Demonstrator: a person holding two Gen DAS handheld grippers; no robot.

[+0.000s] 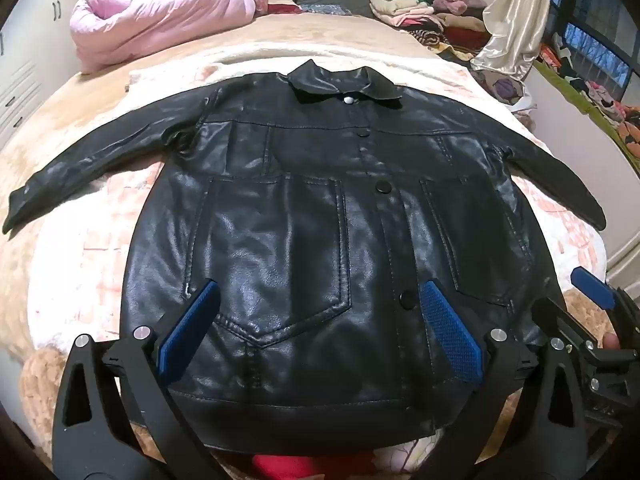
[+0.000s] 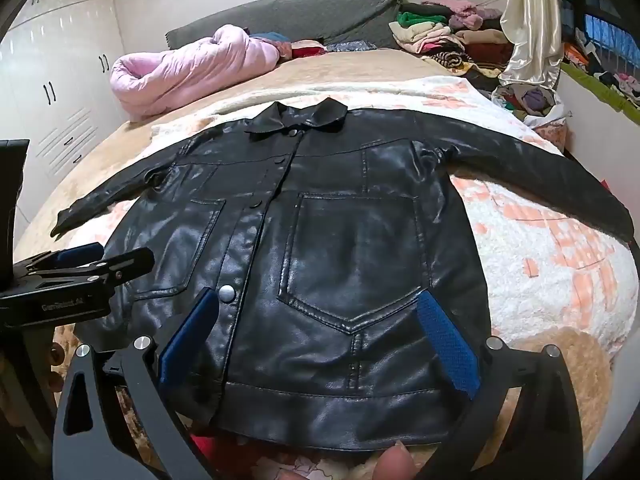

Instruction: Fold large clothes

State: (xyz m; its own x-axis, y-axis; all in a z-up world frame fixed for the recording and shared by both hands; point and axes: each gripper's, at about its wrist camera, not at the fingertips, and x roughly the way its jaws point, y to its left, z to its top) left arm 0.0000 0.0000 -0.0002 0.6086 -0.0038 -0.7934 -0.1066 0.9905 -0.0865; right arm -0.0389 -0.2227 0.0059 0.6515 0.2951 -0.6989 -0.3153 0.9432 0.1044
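Note:
A black leather jacket (image 1: 304, 208) lies flat and buttoned on the bed, front up, collar far, both sleeves spread out sideways. My left gripper (image 1: 320, 292) hangs open above its lower front, with the blue pads (image 1: 188, 324) wide apart and nothing between them. The right gripper (image 1: 592, 292) shows at that view's right edge. In the right wrist view the same jacket (image 2: 340, 240) fills the middle. My right gripper (image 2: 320, 300) is open over the hem and right pocket, empty. The left gripper (image 2: 80, 268) sits at that view's left edge. A fingertip (image 2: 394, 462) shows at the bottom.
The bed carries a white and pink fleece blanket (image 2: 540, 248) under the jacket. A rolled pink quilt (image 1: 160, 20) lies at the far left. Piles of folded clothes (image 1: 416, 4) and a cream satin cloth (image 1: 516, 12) stand at the far right. White wardrobes (image 2: 60, 80) line the left wall.

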